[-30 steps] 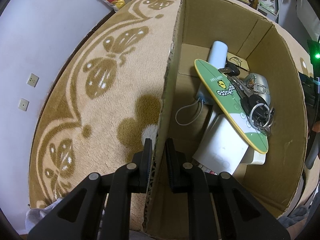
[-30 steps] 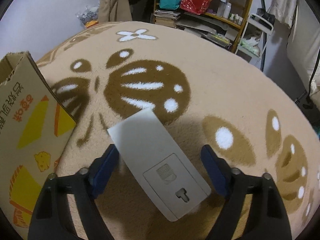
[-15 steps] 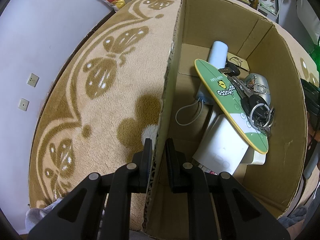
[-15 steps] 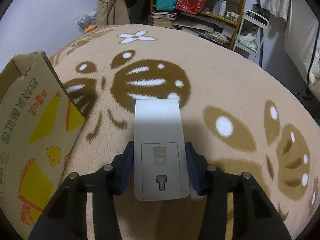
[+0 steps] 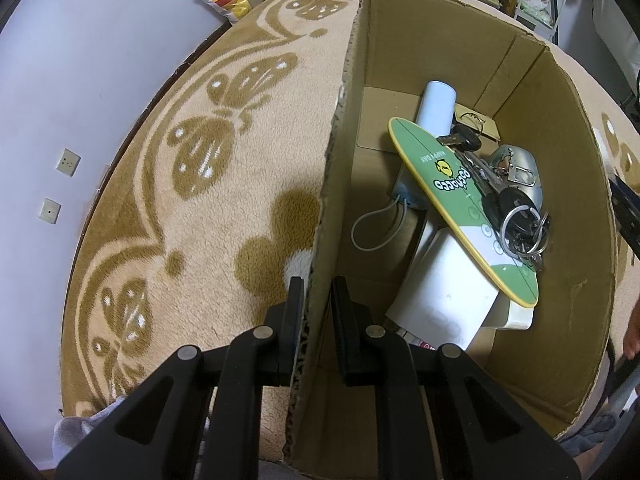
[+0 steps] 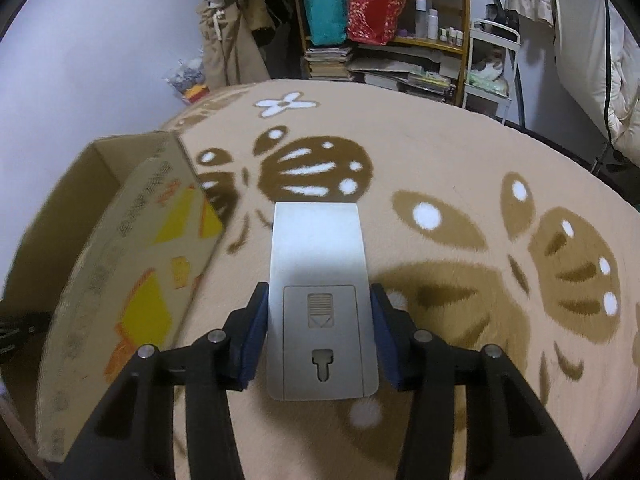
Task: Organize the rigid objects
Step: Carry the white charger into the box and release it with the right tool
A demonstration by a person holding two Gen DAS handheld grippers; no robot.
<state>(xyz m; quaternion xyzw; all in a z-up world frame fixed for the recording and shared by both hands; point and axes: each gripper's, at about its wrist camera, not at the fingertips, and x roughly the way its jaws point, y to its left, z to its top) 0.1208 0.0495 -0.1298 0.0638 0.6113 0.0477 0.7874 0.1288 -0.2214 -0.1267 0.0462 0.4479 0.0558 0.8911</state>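
Right gripper (image 6: 318, 336) clamps a grey remote-like device (image 6: 320, 300); left gripper (image 5: 316, 312) pinches the cardboard box (image 5: 576, 240) wall.

The device sits squarely between the blue pads (image 6: 252, 344), battery cover up, its far end jutting forward over the patterned carpet (image 6: 460, 168) — the box stands just to its left. The left gripper straddles the box's near-left wall, one finger outside, one inside, closed on the cardboard. Inside lie a green board (image 5: 452, 196), keys (image 5: 516, 220) on top of it, a pale cylinder (image 5: 436, 108) and a white box (image 5: 444, 296).
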